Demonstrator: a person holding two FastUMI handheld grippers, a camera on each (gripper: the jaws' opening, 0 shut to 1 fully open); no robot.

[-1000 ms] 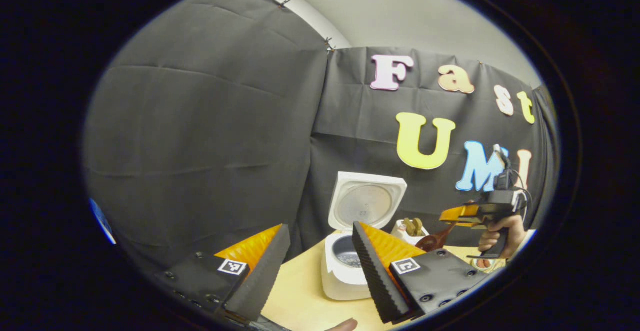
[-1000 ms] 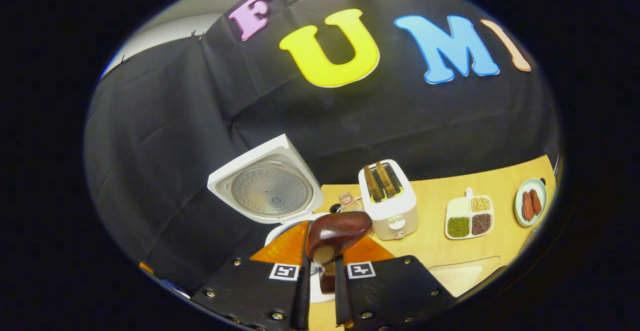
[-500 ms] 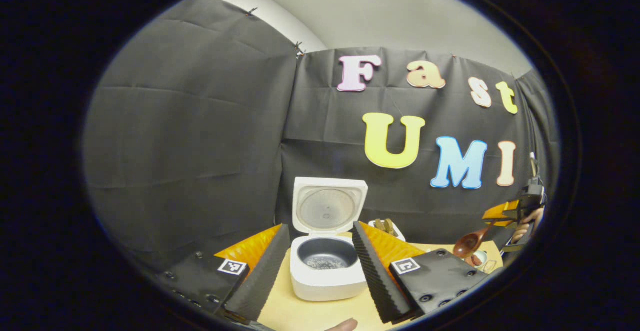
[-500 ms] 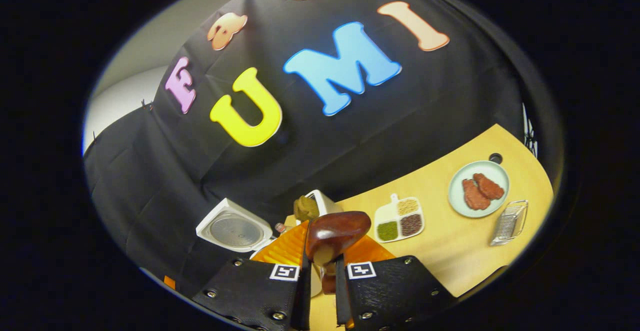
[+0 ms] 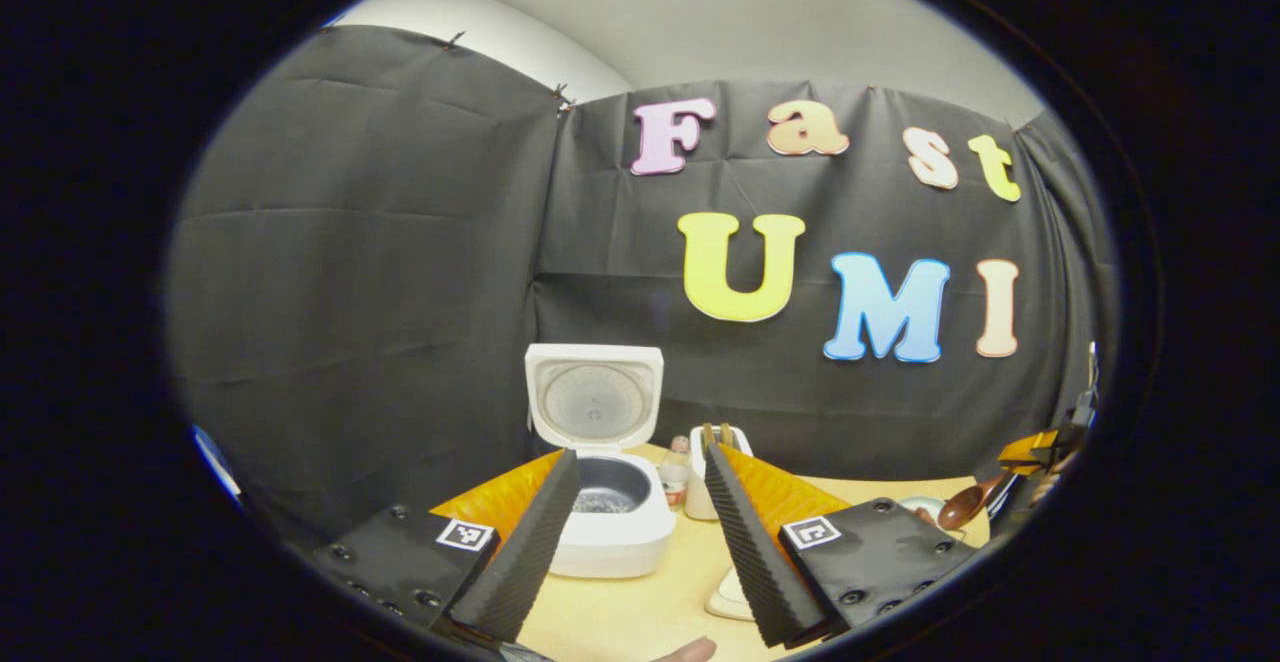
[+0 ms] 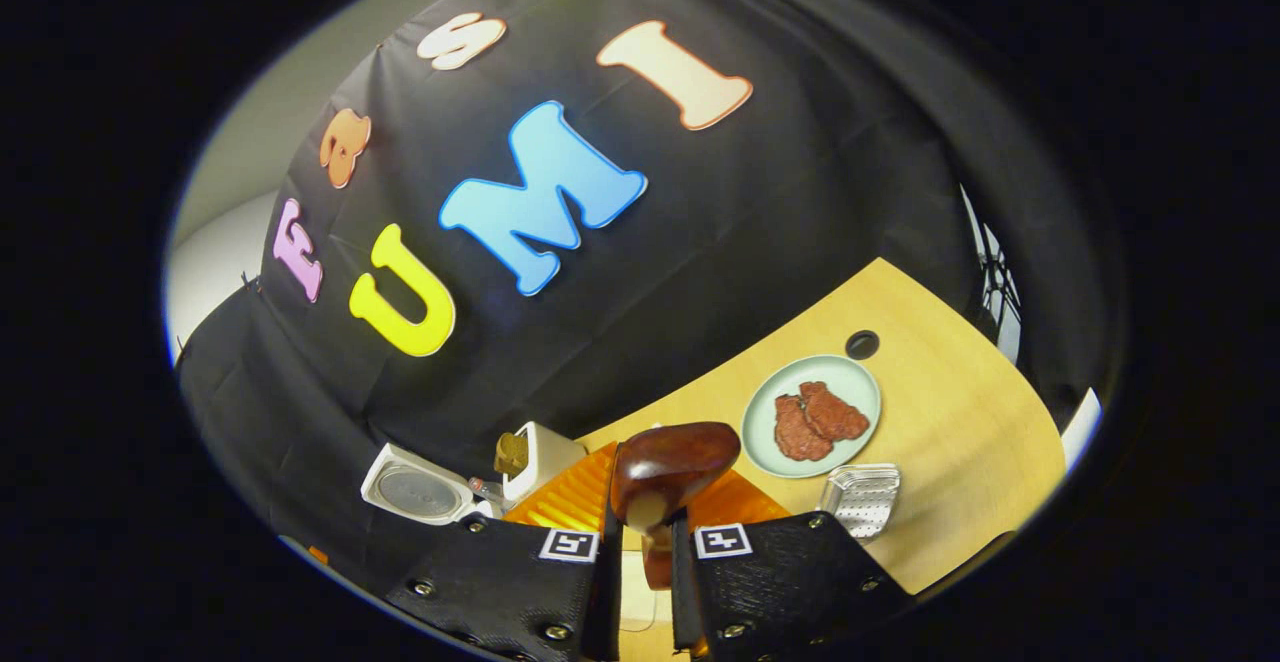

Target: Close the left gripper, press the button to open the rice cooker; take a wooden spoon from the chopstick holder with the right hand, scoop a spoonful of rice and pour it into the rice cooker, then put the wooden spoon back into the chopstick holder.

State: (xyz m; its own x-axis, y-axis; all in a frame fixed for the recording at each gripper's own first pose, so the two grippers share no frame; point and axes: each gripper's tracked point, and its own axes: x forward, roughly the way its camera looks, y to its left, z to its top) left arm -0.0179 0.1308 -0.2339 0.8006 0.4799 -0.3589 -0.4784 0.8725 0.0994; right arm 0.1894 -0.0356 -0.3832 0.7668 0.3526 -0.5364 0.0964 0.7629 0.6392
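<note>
Wooden spoon [image 6: 672, 462] clamped in right hand-held gripper [image 6: 640, 582].

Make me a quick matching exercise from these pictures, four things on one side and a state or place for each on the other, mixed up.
1. rice cooker
2. wooden spoon
3. pale green plate
4. left gripper

a. fingers spread apart, holding nothing
b. lid up
c. carries two reddish-brown pieces
d. clamped in the right gripper

Pairs: 1-b, 2-d, 3-c, 4-a
</note>
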